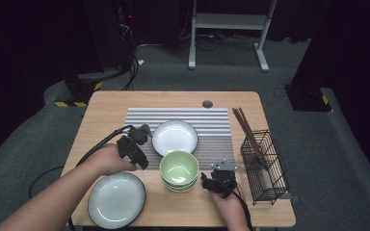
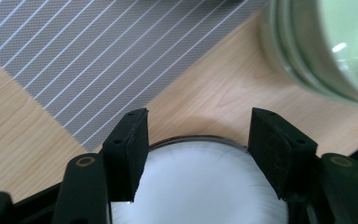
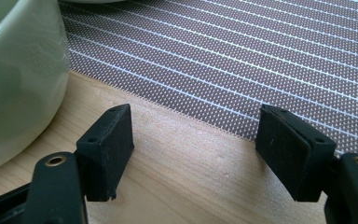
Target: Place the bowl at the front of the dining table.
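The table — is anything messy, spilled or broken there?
Nothing spilled or broken. The green bowls sit neatly stacked, both plates lie flat, and the chopsticks just lean out of the wire basket. Nothing stands out.

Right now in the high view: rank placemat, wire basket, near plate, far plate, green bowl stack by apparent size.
1. striped placemat
2. wire basket
3. near plate, closer to the camera, so its lead over the next is unsure
4. far plate
5. green bowl stack
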`<state>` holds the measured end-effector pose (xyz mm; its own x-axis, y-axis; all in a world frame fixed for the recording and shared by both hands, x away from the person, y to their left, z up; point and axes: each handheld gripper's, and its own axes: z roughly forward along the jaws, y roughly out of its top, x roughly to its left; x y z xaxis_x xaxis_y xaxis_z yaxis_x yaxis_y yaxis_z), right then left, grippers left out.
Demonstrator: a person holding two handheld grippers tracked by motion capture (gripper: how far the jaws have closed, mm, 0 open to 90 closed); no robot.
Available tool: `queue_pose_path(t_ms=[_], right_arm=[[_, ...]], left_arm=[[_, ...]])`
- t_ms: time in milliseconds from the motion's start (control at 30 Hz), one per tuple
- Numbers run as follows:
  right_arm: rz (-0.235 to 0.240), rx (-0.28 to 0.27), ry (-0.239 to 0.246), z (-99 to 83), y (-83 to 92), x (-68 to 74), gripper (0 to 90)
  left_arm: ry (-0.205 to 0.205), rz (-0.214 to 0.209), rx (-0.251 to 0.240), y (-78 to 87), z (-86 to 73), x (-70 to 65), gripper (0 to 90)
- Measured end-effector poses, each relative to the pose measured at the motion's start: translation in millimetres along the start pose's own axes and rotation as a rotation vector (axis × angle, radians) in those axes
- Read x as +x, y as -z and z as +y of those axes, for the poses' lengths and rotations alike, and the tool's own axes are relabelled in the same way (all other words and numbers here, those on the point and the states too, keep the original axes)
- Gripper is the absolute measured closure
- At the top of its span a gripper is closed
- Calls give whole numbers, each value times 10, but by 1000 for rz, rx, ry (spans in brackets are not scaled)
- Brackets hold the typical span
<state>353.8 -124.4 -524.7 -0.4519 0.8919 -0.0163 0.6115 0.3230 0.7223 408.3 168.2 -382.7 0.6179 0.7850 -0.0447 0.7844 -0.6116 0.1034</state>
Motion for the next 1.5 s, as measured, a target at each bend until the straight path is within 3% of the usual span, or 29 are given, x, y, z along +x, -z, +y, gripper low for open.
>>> queue_pose_path(t_ms=[100,533,700,1033,1367,1500], right_arm=[[0,0,0,0,0,0,272],[-3,1,-9,-4,20,-27,314],[-13,-26,-11,6,74,-35,314],[-15,-3,-32,-32,48,-106,318],[-13,-6,-21,-29,36,-94,320],[-12,-7,-22,-32,37,-94,320]], left_arm=[[-23,7,16,17,44,-49,386],[-19,-10,10,126,163,-151,396],[-20,-18,5,161,203,-178,396],[-17,-18,0,211,274,-229,400],[-32,2,20,161,353,-301,433],[-38,-12,6,152,382,-333,433]])
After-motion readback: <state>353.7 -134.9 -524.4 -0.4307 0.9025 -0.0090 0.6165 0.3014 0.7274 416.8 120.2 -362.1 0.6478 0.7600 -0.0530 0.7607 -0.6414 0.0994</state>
